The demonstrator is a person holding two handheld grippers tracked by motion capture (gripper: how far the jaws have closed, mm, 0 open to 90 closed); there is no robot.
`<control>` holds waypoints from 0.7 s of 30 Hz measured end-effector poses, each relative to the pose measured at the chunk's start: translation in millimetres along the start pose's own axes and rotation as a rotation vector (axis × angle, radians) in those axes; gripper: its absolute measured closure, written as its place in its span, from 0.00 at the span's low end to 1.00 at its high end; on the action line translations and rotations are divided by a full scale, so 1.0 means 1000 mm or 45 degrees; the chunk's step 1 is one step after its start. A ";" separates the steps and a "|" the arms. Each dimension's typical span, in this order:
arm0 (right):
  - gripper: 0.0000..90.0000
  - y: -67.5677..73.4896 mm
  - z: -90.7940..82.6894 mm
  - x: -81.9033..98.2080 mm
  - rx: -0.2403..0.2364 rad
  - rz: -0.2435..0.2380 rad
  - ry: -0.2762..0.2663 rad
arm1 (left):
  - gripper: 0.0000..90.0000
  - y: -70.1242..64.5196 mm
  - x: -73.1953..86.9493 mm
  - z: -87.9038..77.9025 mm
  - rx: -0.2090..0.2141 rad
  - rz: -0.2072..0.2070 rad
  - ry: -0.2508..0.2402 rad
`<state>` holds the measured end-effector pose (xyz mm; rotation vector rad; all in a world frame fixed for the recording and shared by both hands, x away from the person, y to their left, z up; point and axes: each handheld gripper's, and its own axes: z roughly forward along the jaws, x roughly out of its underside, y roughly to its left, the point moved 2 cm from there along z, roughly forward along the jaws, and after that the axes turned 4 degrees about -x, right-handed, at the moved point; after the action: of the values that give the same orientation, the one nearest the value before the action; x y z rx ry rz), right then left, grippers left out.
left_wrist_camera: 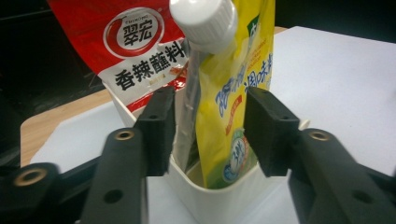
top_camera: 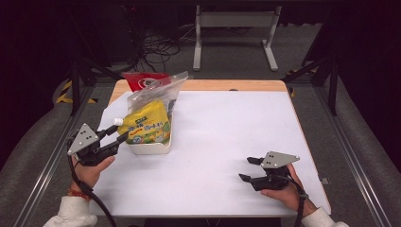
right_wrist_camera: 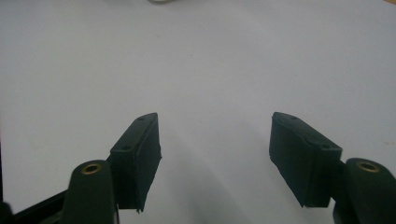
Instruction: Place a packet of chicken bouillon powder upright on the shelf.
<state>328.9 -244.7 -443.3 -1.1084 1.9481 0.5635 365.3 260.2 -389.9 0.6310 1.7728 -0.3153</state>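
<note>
The left tool point(left_wrist_camera: 209, 128) stands with its jaws apart, one on either side of the yellow spout pouch point(left_wrist_camera: 236, 93); the pads do not press it, and gaps show on both sides. In the high view the left tool point(top_camera: 122, 136) sits right at the near left end of the white bin point(top_camera: 156, 147), which stands on the table point(top_camera: 227, 142) toward its left side. The right tool point(right_wrist_camera: 215, 158) is also spread wide with nothing between its jaws, and in the high view the right tool point(top_camera: 248, 169) rests low over the bare table, well apart from the bin.

The pouch stands in the bin, leaning, its long axis running up out of the bin with the white screw cap point(left_wrist_camera: 204, 21) at the top, tipped toward the left tool. It probably handles as soft, filled film: slick, sagging, likely to buckle if pinched mid-body. The firmest places to take it look like the stiff neck under the cap or the flat sealed edge beside it.

Behind it a red sachet point(left_wrist_camera: 135, 51) stands in the same bin, and a clear zip bag point(top_camera: 158, 87) leans over both.
</note>
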 end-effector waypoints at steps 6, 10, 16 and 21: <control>0.37 0.000 -0.001 -0.001 0.010 -0.009 -0.001 | 0.50 -0.013 0.002 -0.012 -0.049 -0.014 -0.020; 0.37 -0.001 -0.002 -0.001 0.024 -0.008 -0.005 | 0.42 -0.028 0.004 -0.017 -0.040 -0.003 -0.028; 0.37 -0.002 -0.004 -0.002 0.038 -0.014 -0.014 | 0.33 -0.051 0.011 -0.018 0.025 0.003 -0.002; 0.36 -0.003 -0.006 -0.003 0.051 -0.015 -0.017 | 0.27 -0.065 0.019 -0.011 0.064 0.006 0.053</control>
<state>329.6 -249.2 -437.7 -1.0878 1.9321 0.5223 316.6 217.7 -411.4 0.6816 1.8077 -0.3467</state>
